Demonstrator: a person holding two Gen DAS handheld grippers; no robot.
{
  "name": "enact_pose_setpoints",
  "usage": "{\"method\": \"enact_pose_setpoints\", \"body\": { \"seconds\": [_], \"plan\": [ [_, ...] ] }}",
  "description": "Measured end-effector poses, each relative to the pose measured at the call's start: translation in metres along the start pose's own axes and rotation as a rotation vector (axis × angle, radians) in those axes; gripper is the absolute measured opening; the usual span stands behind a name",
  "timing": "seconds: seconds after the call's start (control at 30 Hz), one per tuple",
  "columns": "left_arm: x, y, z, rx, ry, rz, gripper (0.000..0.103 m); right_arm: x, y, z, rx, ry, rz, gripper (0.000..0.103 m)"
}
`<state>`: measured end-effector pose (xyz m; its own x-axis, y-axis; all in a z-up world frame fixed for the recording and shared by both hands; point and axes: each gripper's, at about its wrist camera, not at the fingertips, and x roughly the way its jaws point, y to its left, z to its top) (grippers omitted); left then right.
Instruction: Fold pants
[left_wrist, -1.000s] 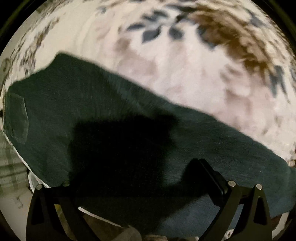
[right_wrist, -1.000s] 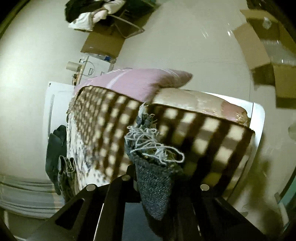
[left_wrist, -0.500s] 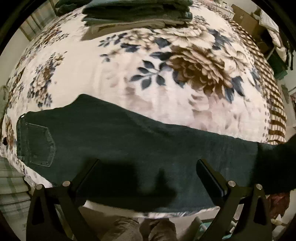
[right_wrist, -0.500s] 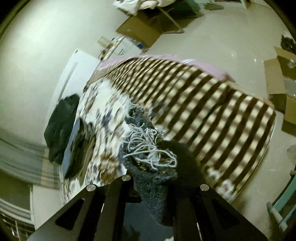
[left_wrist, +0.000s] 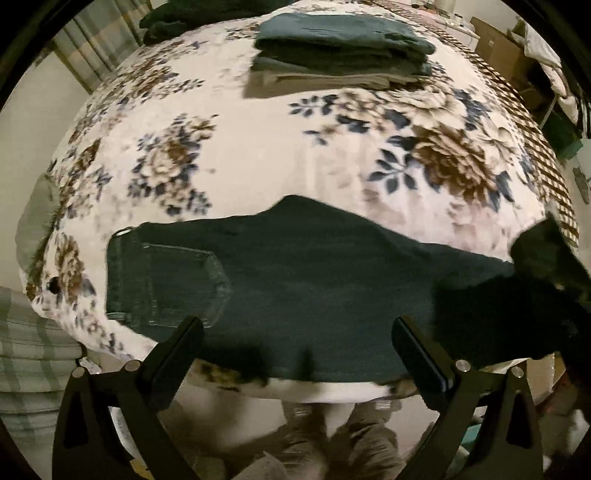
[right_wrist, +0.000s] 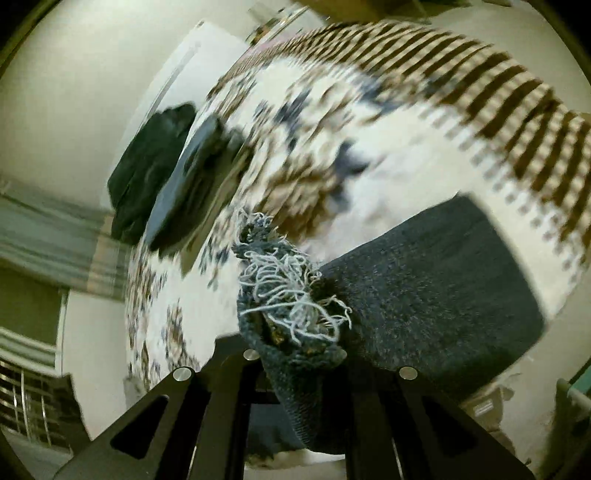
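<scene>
In the left wrist view we see the dark pants (left_wrist: 314, 288) lying flat across the lower middle of the frame, along the near edge of a bed spread with a floral blanket (left_wrist: 258, 147). The waistband and a back pocket (left_wrist: 181, 284) sit at the left of the frame, and the leg runs off toward the lower right, where the cloth lifts into a dark, blurred fold. Our left gripper (left_wrist: 295, 350) hangs above the pants with its jaws spread wide and nothing between them. At the top of that frame a stack of folded clothes (left_wrist: 340, 51) rests on the blanket, well apart from the pants, and a second dark heap (left_wrist: 173, 18) lies at the upper left beside it. A brown checked cover (left_wrist: 546, 155) edges the bed at the right. In the right wrist view our right gripper (right_wrist: 295, 354) is clenched on the frayed hem (right_wrist: 288, 291) of a pant leg, loose pale threads bunched just above the jaws at the middle of the frame. From there the denim leg (right_wrist: 436, 288) spreads toward the right of the frame over the blanket. The folded stack (right_wrist: 195, 184) shows at the upper left, blurred, and the checked cover (right_wrist: 480, 81) crosses the upper right.
</scene>
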<state>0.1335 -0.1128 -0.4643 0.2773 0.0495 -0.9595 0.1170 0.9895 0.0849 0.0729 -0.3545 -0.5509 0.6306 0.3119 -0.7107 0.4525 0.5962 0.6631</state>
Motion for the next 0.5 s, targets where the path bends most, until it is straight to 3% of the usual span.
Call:
{"method": "enact_pose_setpoints", "body": {
  "seconds": [0.27, 0.37, 0.47, 0.5],
  "plan": [
    [0.008, 0.064, -0.013, -0.134, 0.035, 0.03, 0.103, 0.086, 0.06, -0.074, -0.131, 0.154, 0.039, 0.007],
    [0.015, 0.087, -0.017, -0.177, 0.042, 0.053, 0.103, 0.121, 0.07, -0.098, -0.187, 0.216, -0.023, 0.008],
    [0.024, 0.105, -0.018, -0.225, 0.053, 0.062, 0.103, 0.159, 0.062, -0.112, -0.198, 0.346, -0.107, 0.021],
    [0.026, 0.11, -0.018, -0.242, 0.054, 0.058, 0.103, 0.165, 0.059, -0.115, -0.197, 0.393, -0.099, 0.039]
  ]
}}
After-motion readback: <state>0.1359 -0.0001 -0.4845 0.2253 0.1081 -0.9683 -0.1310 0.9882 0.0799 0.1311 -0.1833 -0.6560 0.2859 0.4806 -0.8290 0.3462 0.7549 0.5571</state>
